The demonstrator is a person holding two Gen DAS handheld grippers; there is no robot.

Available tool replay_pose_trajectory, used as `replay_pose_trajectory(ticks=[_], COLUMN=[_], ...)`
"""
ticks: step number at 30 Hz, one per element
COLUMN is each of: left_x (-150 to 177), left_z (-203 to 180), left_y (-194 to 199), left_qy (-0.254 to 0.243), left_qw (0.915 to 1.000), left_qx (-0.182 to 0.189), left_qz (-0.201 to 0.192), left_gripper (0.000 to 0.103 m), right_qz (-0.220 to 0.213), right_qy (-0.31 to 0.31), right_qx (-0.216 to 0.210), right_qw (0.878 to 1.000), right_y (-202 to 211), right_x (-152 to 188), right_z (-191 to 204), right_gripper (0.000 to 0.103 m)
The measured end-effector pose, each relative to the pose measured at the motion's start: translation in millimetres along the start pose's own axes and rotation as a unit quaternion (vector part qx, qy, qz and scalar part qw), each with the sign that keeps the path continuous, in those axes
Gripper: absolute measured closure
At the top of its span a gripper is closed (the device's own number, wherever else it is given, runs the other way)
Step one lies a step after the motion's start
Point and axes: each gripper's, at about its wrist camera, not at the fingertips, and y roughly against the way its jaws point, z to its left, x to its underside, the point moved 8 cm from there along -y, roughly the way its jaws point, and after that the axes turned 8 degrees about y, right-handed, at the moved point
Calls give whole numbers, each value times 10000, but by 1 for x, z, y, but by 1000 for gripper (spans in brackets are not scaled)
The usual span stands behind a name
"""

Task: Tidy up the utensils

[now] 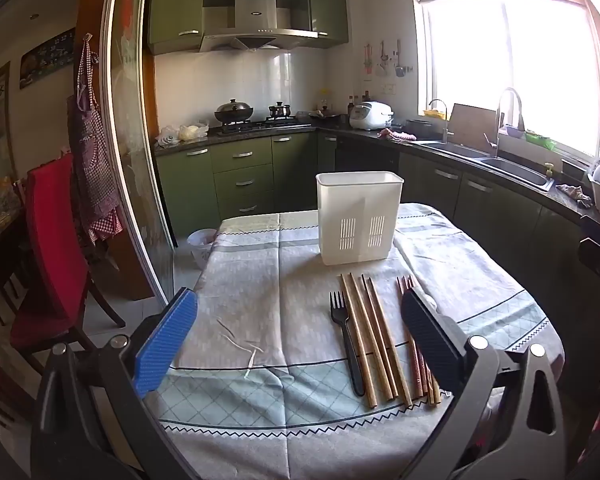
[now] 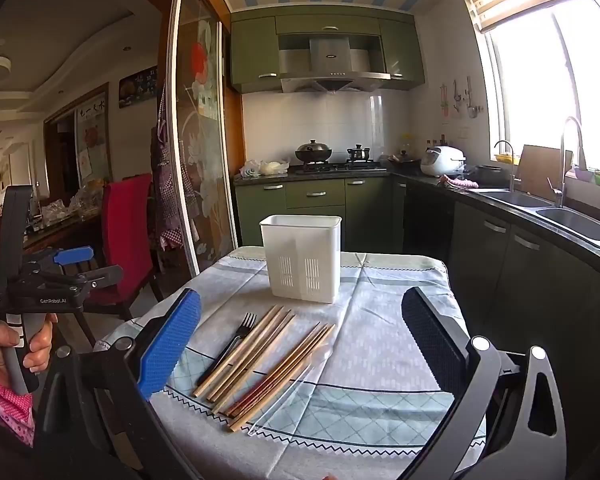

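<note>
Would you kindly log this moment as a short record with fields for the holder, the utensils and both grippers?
holder: white utensil holder, upright on the tablecloth, nothing visible sticking out
utensils: black fork, wooden chopsticks and a clear plastic utensil, lying side by side in front of the holder
left gripper: open, holding nothing
right gripper: open, holding nothing

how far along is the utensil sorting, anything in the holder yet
Nothing looks done: no handles show above the white holder, though its inside is hidden. Nothing is in hand; the left gripper and right gripper are open above the table. Left to do: the black fork, wooden chopsticks and clear spoon all lie on the tablecloth.
</note>
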Motion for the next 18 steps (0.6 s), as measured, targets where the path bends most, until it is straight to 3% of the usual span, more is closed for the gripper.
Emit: replay_pose_trajectory(ticks=[18], left_x=[0], left_z=[0], left_y=[-1], left_qy=[3], left_qw=[10000], left_qx=[14], left_qz=[14], left_gripper=[6], right_qz=[45], right_qy=[-8], right_qx=[22], right_qw=[10000], right_y=[-1], right_x=[3], right_z=[0], right_gripper=[4])
